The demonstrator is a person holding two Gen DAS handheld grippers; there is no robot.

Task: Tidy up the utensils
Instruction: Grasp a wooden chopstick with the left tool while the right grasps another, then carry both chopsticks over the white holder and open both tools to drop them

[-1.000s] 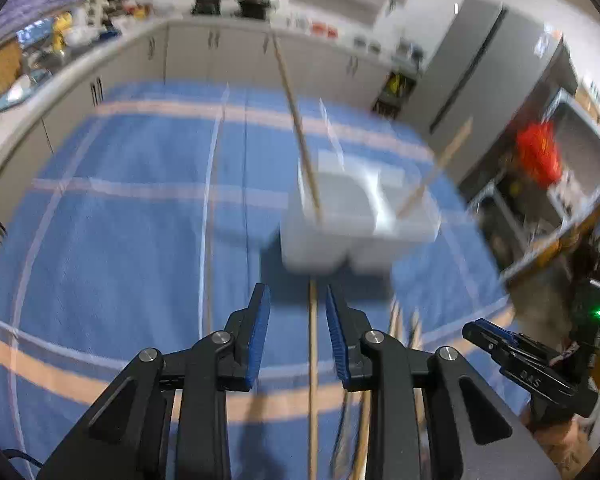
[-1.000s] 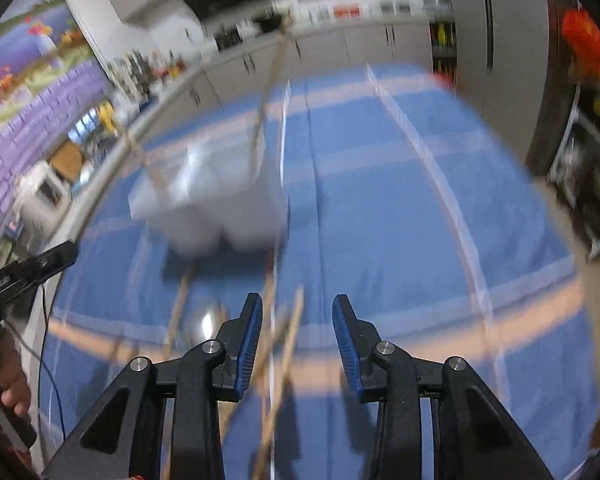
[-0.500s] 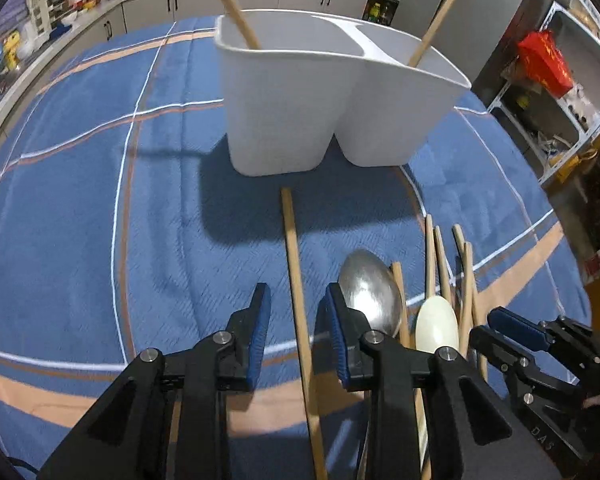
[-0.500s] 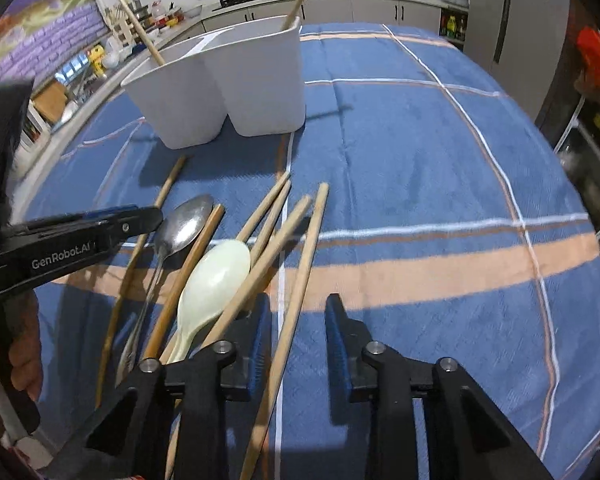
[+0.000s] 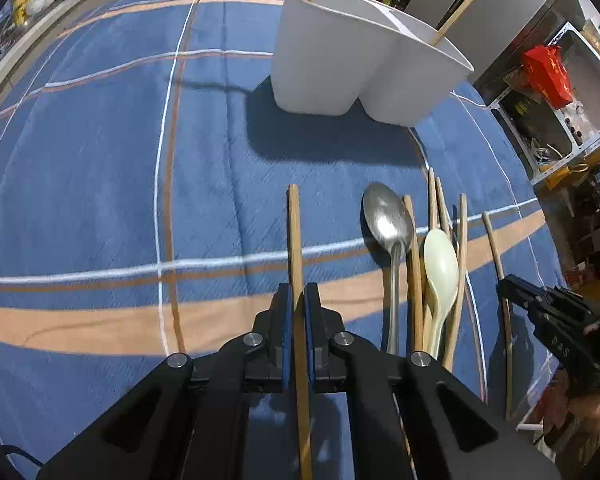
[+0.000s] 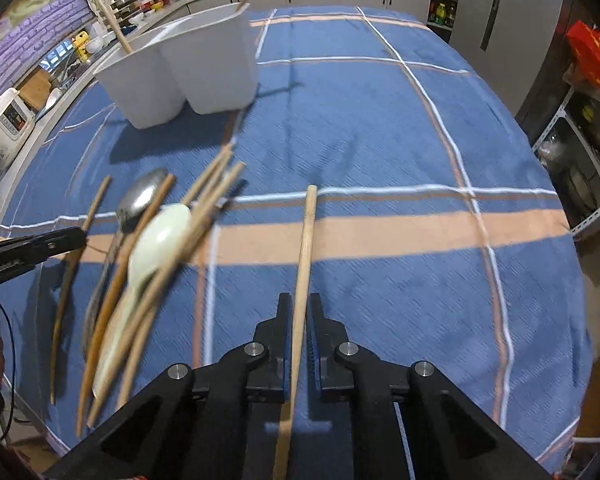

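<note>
Blue plaid tablecloth (image 5: 100, 168), slender wooden chopsticks (image 5: 436, 208).

Left tongs (image 5: 296, 304), jaws just closing, pinch a wooden chopstick (image 5: 295, 240) lying on blue cloth (image 5: 100, 160).

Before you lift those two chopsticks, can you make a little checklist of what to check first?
1. Left gripper shut on the darker chopstick: ok, its jaws have just been closing and the stick runs between the pads.
2. Right gripper shut on the lighter chopstick: ok, its jaws have just been closing around it.
3. Each held stick lies apart from the pile with the metal spoon and pale spoon: ok.
4. White two-part holder upright on the blue cloth: ok.
5. Room left in the holder: cannot tell; one stick stands in each part, the bottom is hidden.
6. Grip firm enough to lift: cannot tell.
</note>
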